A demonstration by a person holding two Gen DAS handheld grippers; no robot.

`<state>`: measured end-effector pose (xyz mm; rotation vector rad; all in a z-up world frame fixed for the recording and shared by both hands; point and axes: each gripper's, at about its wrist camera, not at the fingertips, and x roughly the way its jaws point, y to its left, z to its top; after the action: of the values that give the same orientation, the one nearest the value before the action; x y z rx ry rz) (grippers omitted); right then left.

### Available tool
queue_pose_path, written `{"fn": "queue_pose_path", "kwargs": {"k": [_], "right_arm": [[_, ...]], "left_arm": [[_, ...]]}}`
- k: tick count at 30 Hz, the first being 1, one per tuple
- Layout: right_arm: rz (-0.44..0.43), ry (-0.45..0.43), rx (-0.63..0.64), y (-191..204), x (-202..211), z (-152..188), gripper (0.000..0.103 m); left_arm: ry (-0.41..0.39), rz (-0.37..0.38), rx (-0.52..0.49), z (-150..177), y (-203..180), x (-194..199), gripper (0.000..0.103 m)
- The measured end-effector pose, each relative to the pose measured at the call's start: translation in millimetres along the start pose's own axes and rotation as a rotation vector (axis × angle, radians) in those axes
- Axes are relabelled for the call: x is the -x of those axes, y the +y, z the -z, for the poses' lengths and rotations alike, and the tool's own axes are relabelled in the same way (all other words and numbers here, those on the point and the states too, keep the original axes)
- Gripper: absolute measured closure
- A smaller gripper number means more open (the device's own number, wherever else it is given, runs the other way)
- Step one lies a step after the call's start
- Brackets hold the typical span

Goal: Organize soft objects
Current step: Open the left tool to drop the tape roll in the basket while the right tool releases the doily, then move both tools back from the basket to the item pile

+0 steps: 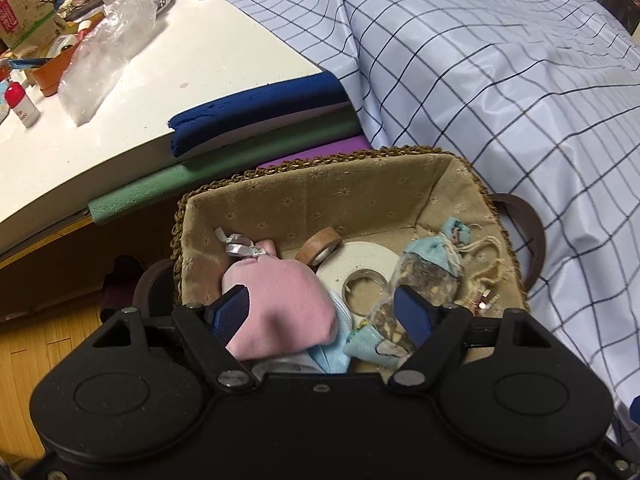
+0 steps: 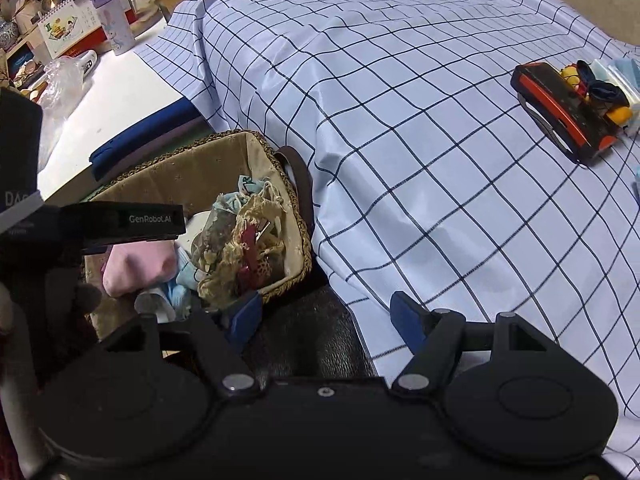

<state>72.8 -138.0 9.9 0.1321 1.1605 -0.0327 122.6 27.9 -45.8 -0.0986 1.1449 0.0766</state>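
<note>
A woven basket (image 1: 320,160) with a beige floral lining stands beside the checked cloth. It holds a pink soft pouch (image 1: 280,300), a light blue mask (image 1: 332,352), a clear sachet with a blue top (image 1: 424,276), a white tape roll (image 1: 360,268) and a small brown tape roll (image 1: 318,245). My left gripper (image 1: 324,316) is open over the basket, its jaws either side of the pink pouch and mask. My right gripper (image 2: 326,316) is open and empty just right of the basket (image 2: 296,248), by the cloth's hanging edge. The pink pouch (image 2: 138,266) shows there too.
The blue-checked cloth (image 2: 400,120) covers a large surface; an orange-black device (image 2: 560,108) with yellow and blue items lies at its far right. A white table (image 1: 140,92) at left carries a plastic bag (image 1: 108,44), bottles and clutter. Blue, green and purple foam pads (image 1: 248,120) line its edge.
</note>
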Motion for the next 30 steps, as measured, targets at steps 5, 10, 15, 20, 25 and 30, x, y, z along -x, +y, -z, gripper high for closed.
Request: {"fn": "queue_pose_path", "kwargs": {"k": [5,10,15,20,25,30], "right_arm": [[-0.003,-0.013,-0.018,-10.2,11.7,8.8,0.032],[-0.003,-0.036,-0.051,-27.9,26.9,19.0,0.031],[0.000,-0.072,-0.088,-48.4,45.7,31.4,0.027],[0.004,-0.110,-0.138,-72.4,63.4,44.5,0.026],[0.026,-0.161,-0.202,-106.2,84.3,56.8,0.025],[0.073,-0.227,-0.304,-154.8,108.6,66.8,0.022]], "left_arm": [[-0.003,0.004,0.005,12.7,-3.5,16.5,0.027],[-0.007,0.011,-0.006,28.9,-9.9,35.8,0.021],[-0.025,0.036,-0.020,43.8,-16.7,61.9,0.016],[-0.038,0.078,-0.076,61.7,-34.5,88.2,0.016],[-0.048,0.125,-0.160,77.7,-66.5,110.5,0.015],[-0.067,0.160,-0.264,90.5,-103.8,129.0,0.014]]}}
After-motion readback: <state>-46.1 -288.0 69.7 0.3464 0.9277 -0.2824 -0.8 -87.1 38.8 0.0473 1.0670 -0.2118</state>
